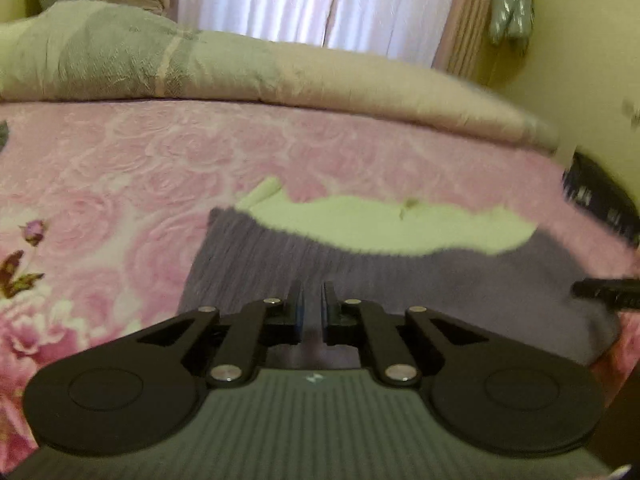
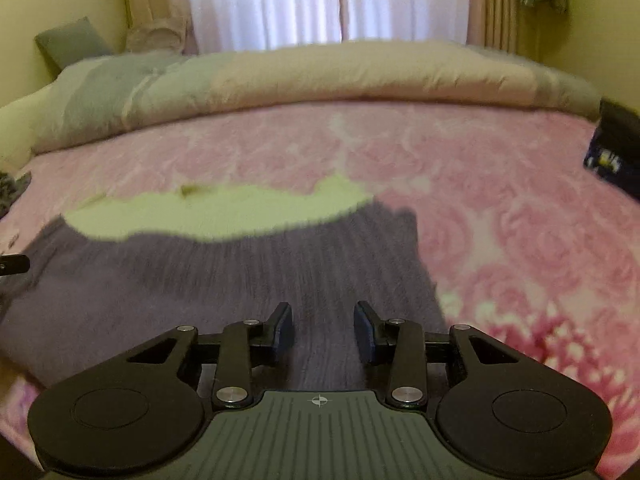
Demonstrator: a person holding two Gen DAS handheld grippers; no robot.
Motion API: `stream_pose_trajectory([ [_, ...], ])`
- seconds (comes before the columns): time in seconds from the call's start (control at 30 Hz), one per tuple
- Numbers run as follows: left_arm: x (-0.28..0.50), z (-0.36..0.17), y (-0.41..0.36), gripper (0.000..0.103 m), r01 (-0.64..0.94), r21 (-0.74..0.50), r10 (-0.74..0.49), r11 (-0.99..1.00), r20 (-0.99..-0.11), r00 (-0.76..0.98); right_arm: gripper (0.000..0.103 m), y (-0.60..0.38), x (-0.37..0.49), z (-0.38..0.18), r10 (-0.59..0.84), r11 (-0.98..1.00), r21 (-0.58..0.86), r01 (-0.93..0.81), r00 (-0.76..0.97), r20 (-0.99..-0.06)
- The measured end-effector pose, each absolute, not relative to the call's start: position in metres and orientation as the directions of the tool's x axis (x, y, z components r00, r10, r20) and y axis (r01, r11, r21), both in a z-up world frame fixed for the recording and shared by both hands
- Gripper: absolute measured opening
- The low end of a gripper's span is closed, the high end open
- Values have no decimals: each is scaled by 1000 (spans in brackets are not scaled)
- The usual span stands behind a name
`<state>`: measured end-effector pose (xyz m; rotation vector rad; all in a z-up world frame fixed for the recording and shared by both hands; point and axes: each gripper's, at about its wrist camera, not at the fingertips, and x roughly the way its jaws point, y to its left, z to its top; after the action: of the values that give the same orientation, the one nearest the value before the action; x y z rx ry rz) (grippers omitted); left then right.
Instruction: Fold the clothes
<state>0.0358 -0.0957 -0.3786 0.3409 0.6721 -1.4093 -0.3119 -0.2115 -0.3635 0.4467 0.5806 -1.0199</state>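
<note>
A purple ribbed knit garment (image 1: pixel 400 280) (image 2: pixel 200 288) lies flat on the pink floral blanket (image 1: pixel 120 184) (image 2: pixel 520 220). A pale yellow-green part (image 1: pixel 380 228) (image 2: pixel 224 216) runs along its far edge. My left gripper (image 1: pixel 314 304) is at the garment's near edge, its jaws drawn to a narrow gap with purple cloth showing between them. My right gripper (image 2: pixel 324 320) stands open above the near right part of the garment, nothing between its fingers. The right gripper's tip (image 1: pixel 608 292) pokes into the left wrist view at the right edge. The frames are blurred.
A rolled beige and grey-green duvet (image 1: pixel 240 68) (image 2: pixel 320 80) lies along the bed's far side, under white curtains (image 2: pixel 320 0). A dark object (image 1: pixel 600 196) (image 2: pixel 616 148) sits at the bed's right edge. A grey pillow (image 2: pixel 68 44) leans in the far left corner.
</note>
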Motion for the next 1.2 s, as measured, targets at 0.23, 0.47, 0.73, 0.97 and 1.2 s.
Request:
stream_pose_trajectory([
  [0.23, 49, -406, -117, 5, 976, -105, -752, 189, -655, 75, 38, -228, -302, -392, -661, 499, -14, 867, 370, -653],
  [0.47, 58, -389, -132, 3, 977, -120, -765, 178, -642, 60, 39, -244, -299, -370, -677, 453, 58, 890, 386, -626],
  [0.73, 44, -388, -145, 3, 974, -156, -755, 166, -655, 24, 39, -247, -274, -365, -642, 512, 97, 854, 455, -618],
  [0.97, -28, -380, -171, 4, 978, -199, -753, -64, -634, -178, 39, -239, -243, -368, -573, 588, 140, 797, 532, -624],
  [1.2, -65, -406, -167, 5, 991, -86, -724, -98, -678, -130, 39, -221, -221, -394, -541, 660, 31, 751, 504, -674],
])
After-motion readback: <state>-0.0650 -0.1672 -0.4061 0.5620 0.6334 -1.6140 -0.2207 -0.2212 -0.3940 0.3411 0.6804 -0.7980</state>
